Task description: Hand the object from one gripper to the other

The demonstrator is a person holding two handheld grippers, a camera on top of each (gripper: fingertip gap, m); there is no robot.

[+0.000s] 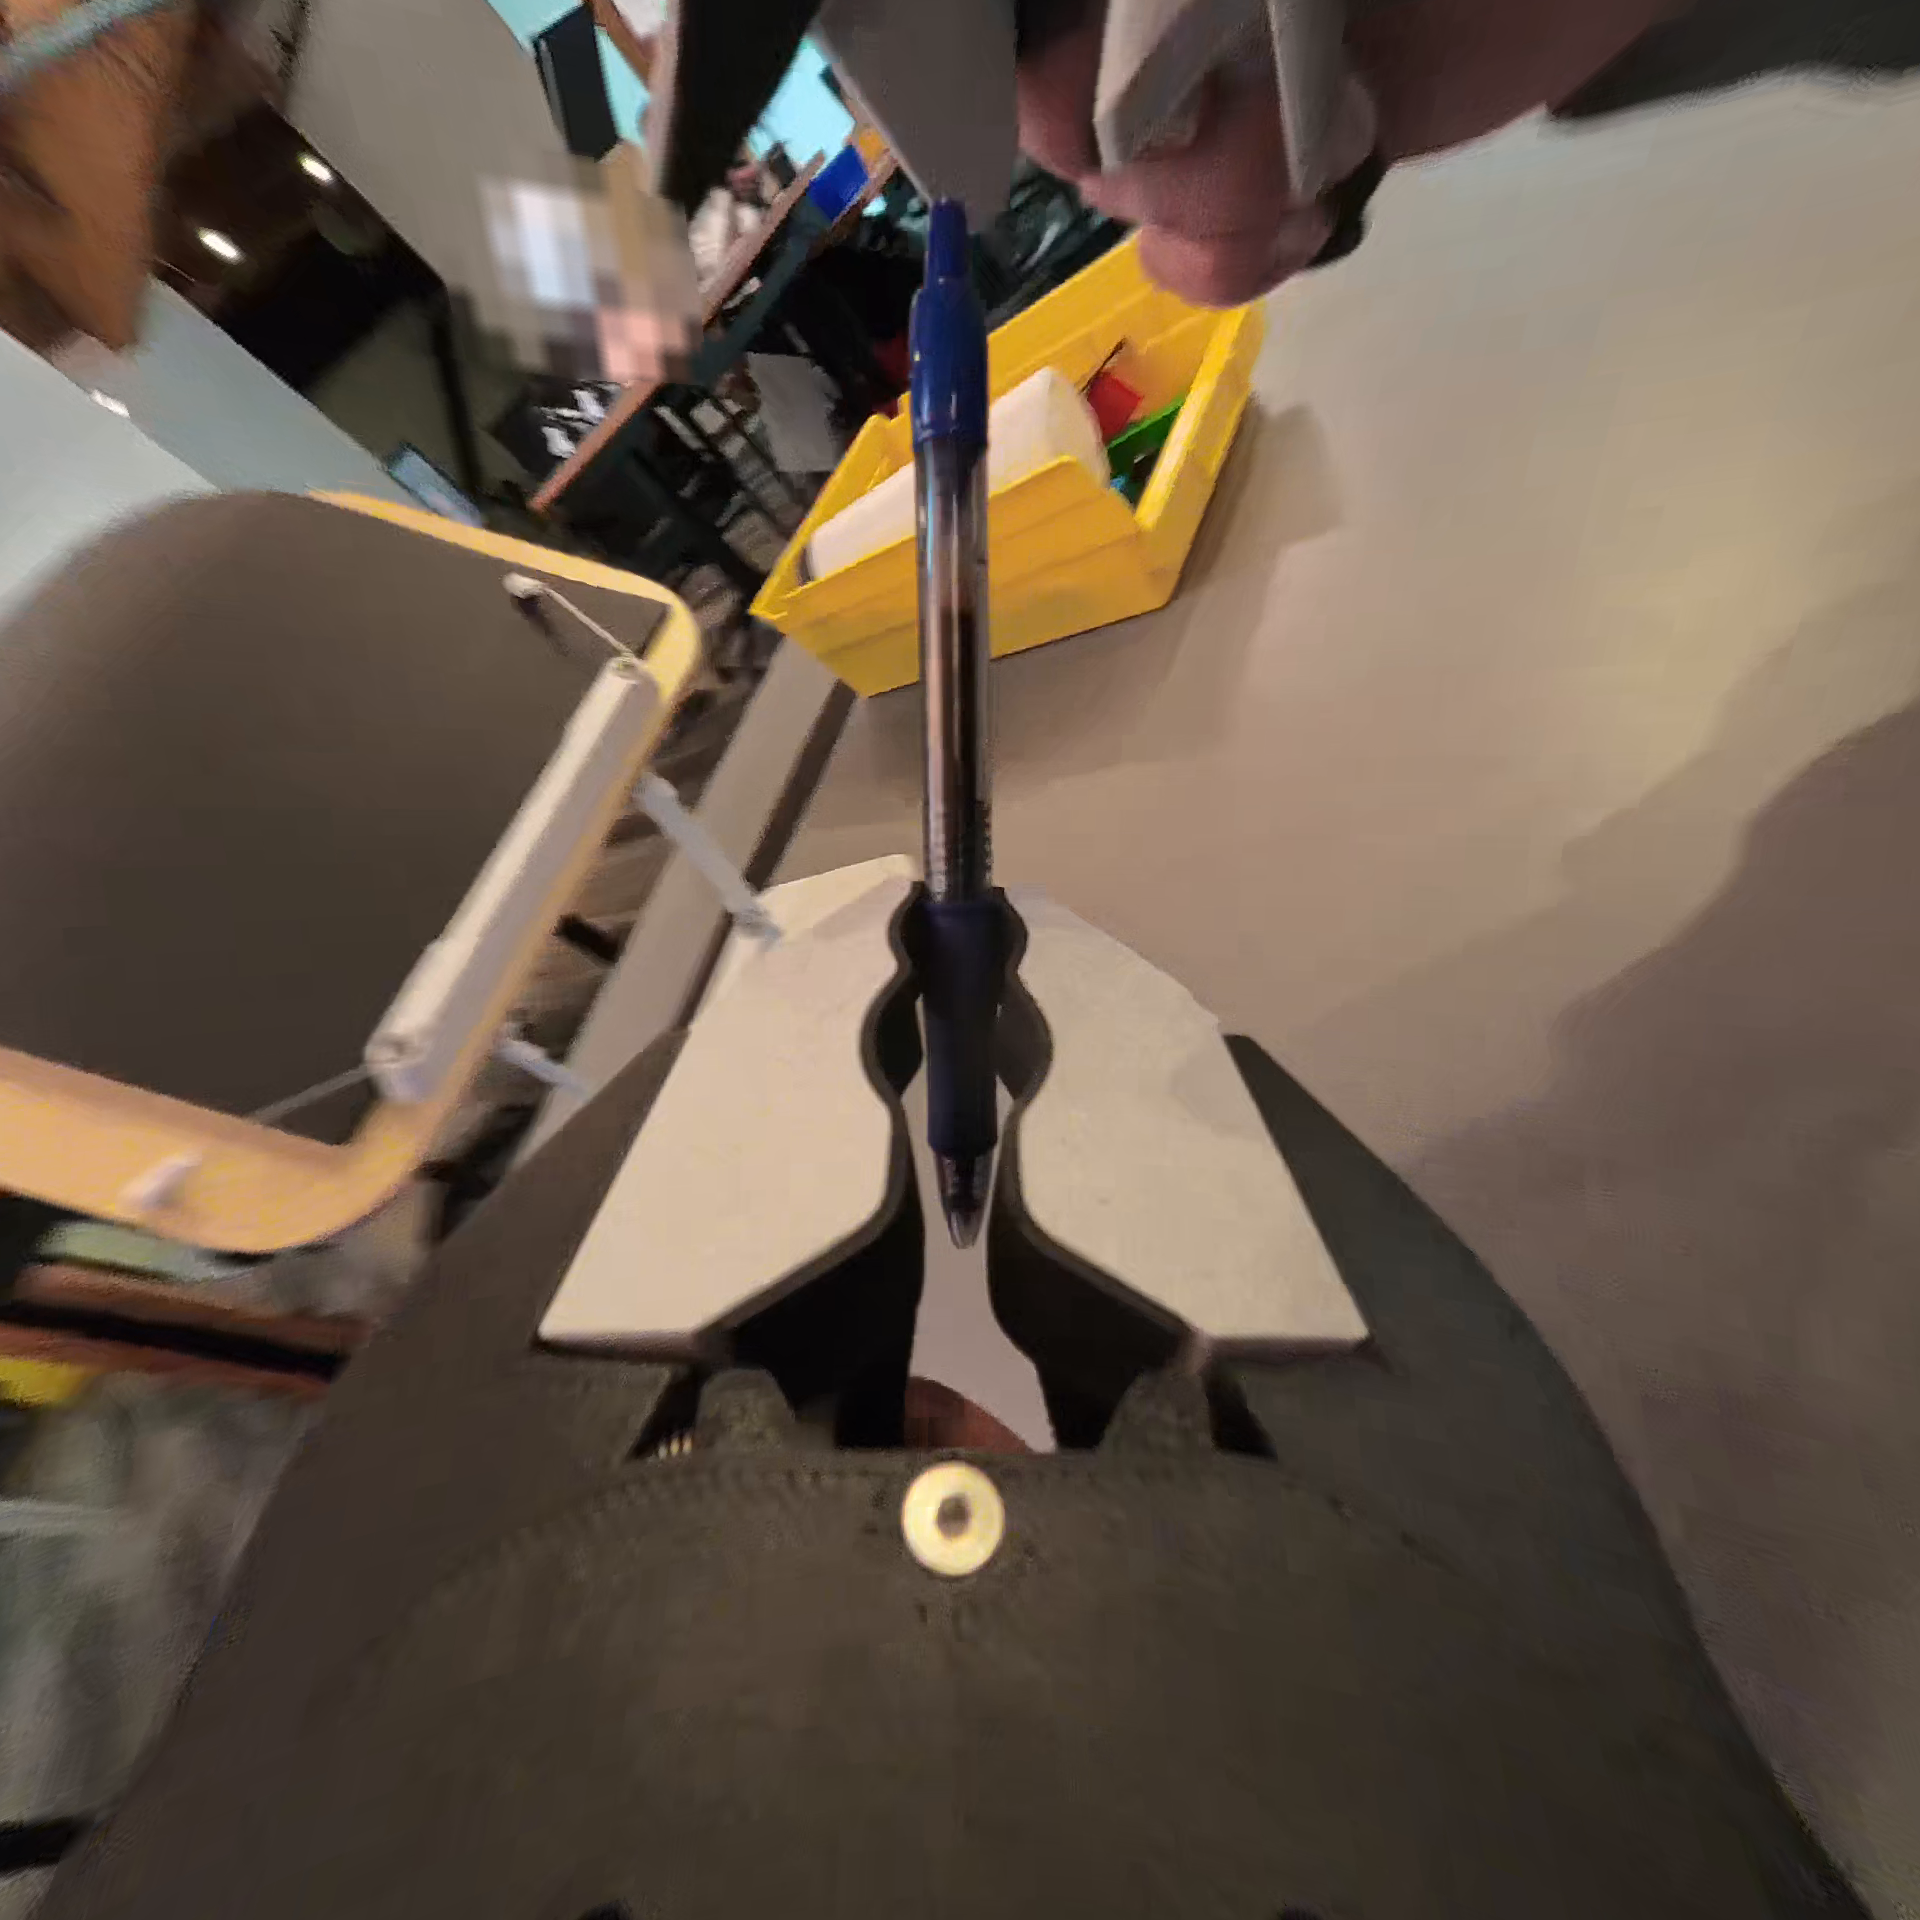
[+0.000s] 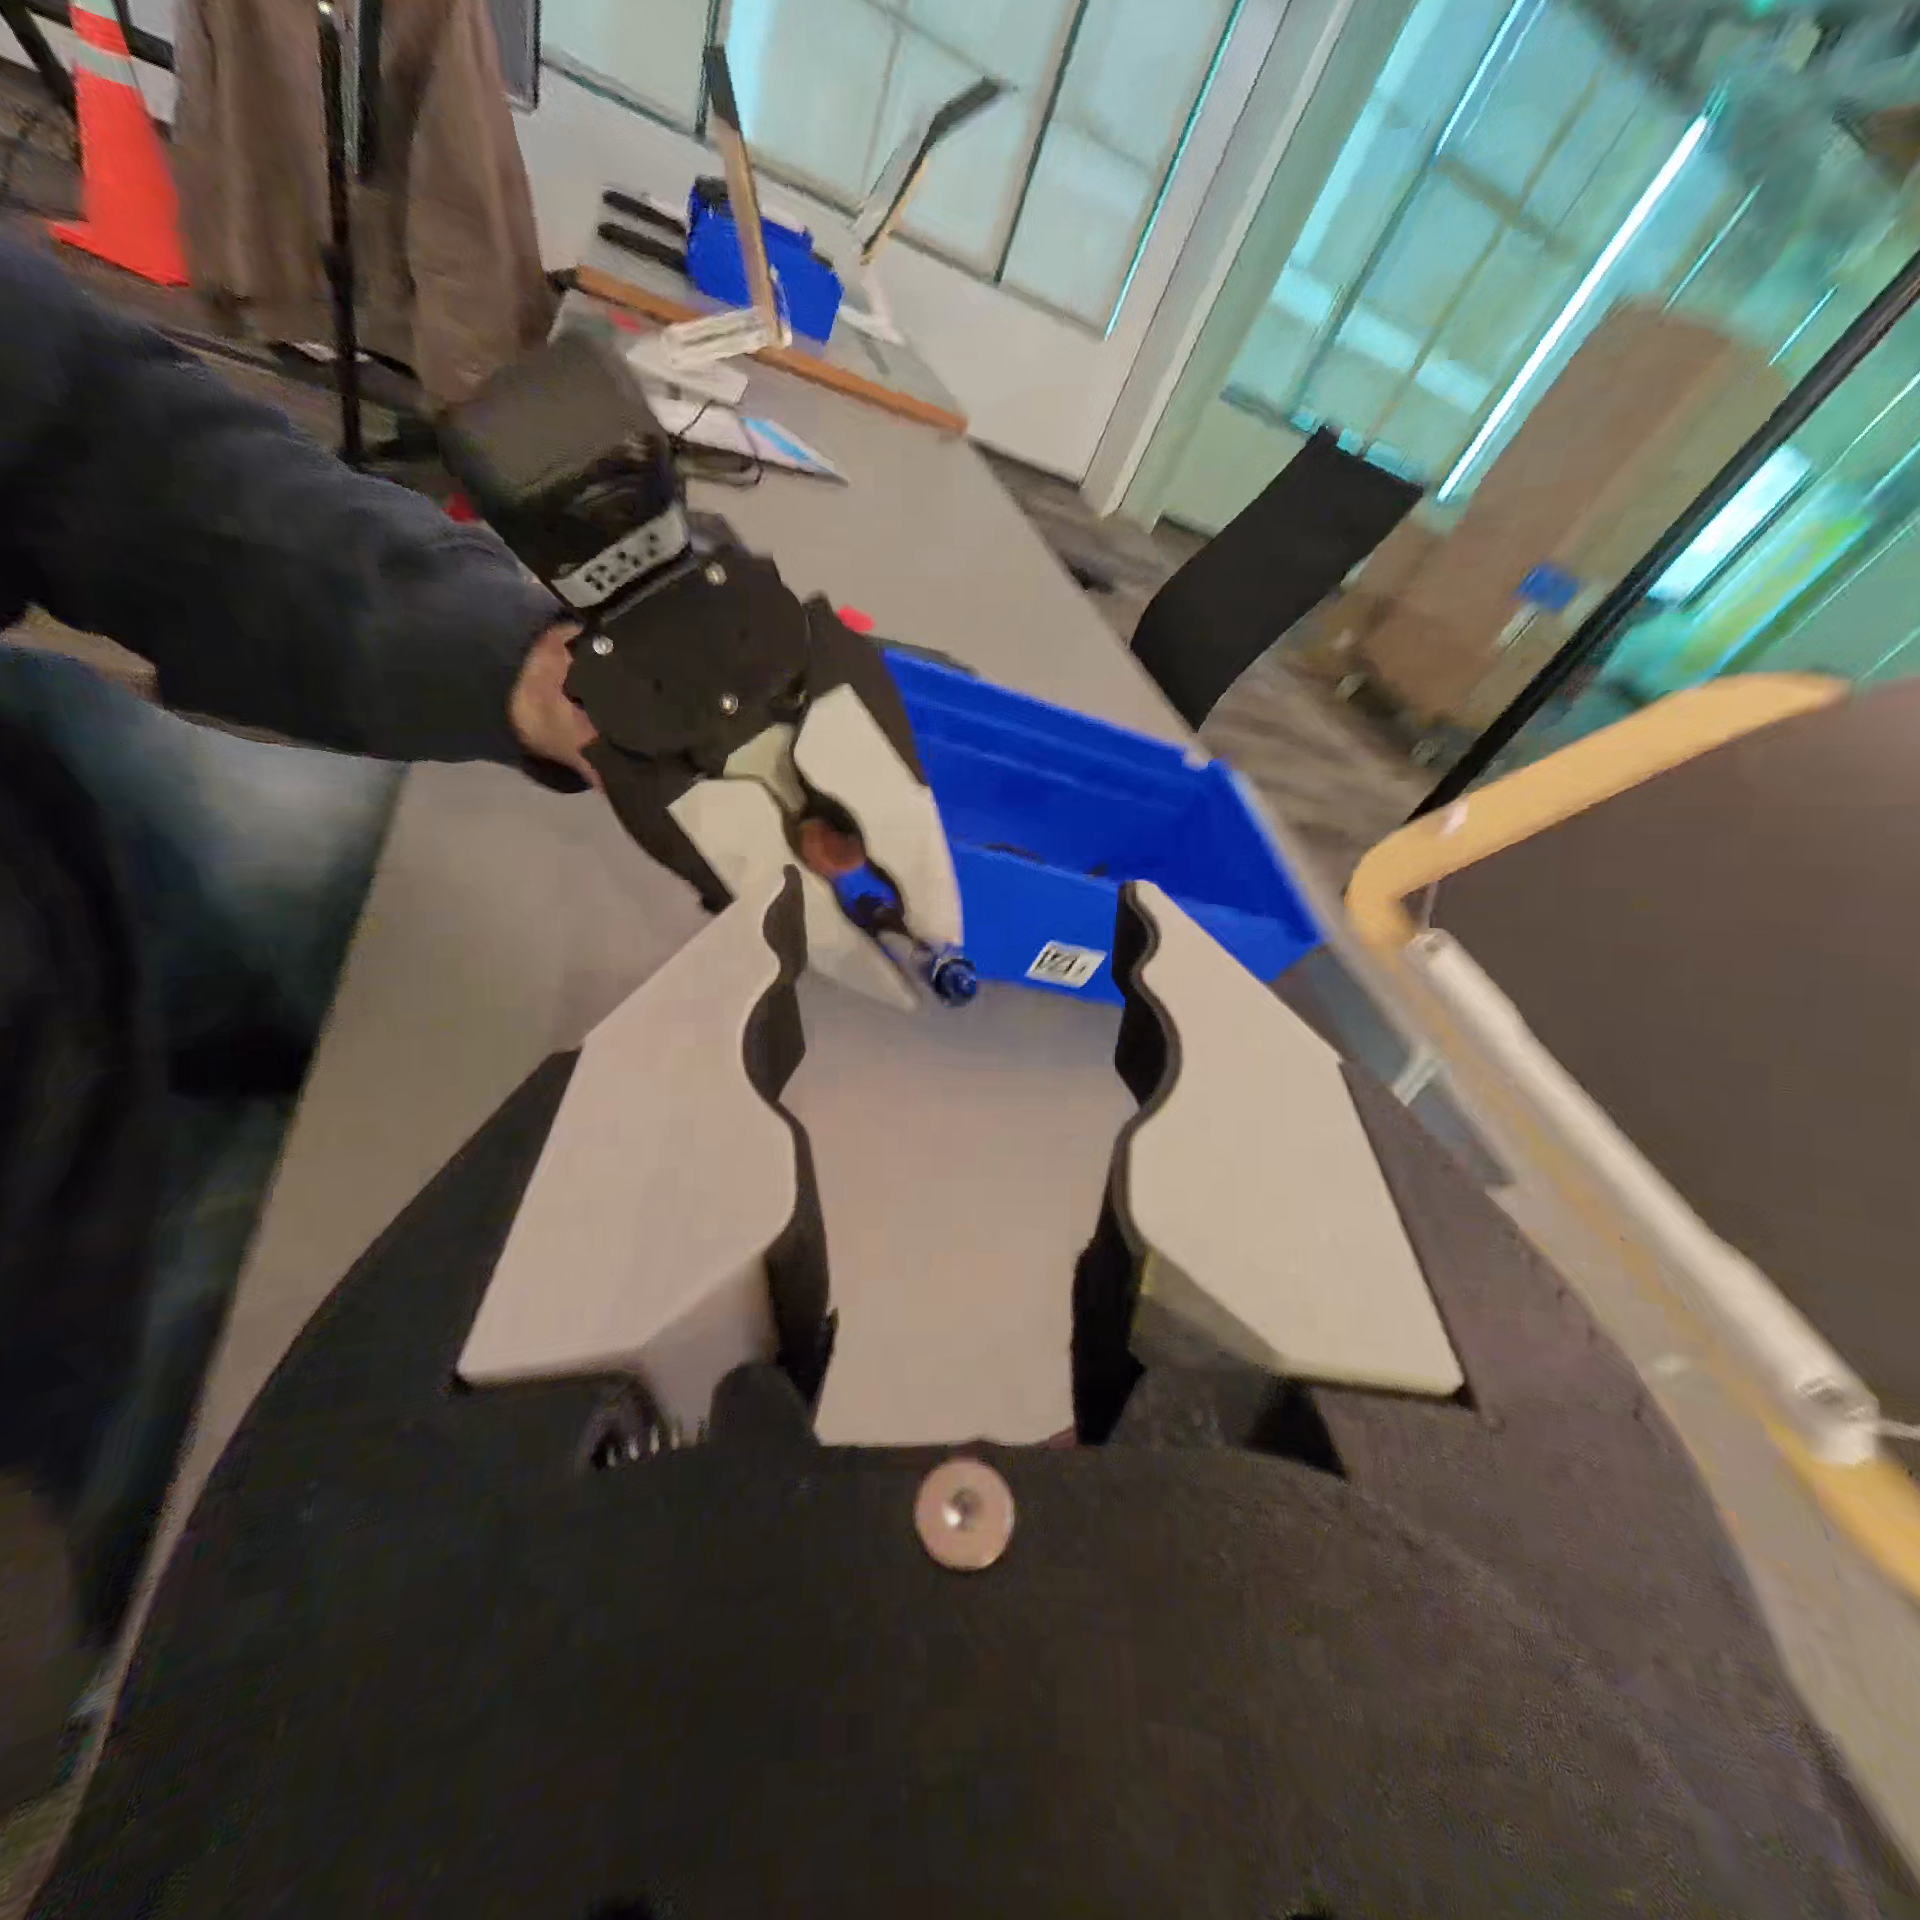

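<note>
While left gripper (image 1: 956, 925) clamps the pen (image 1: 951, 644) at its rubber grip, right gripper (image 2: 961, 935) gapes empty — light, stiff, slick barrel; take mid-frame — clear section.

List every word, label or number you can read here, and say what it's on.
Nothing is legible.
White sticker on the blue bin: too blurred to read.
Patterned strip on the left gripper: a code pattern, no words.
The pen: no readable print.
</note>
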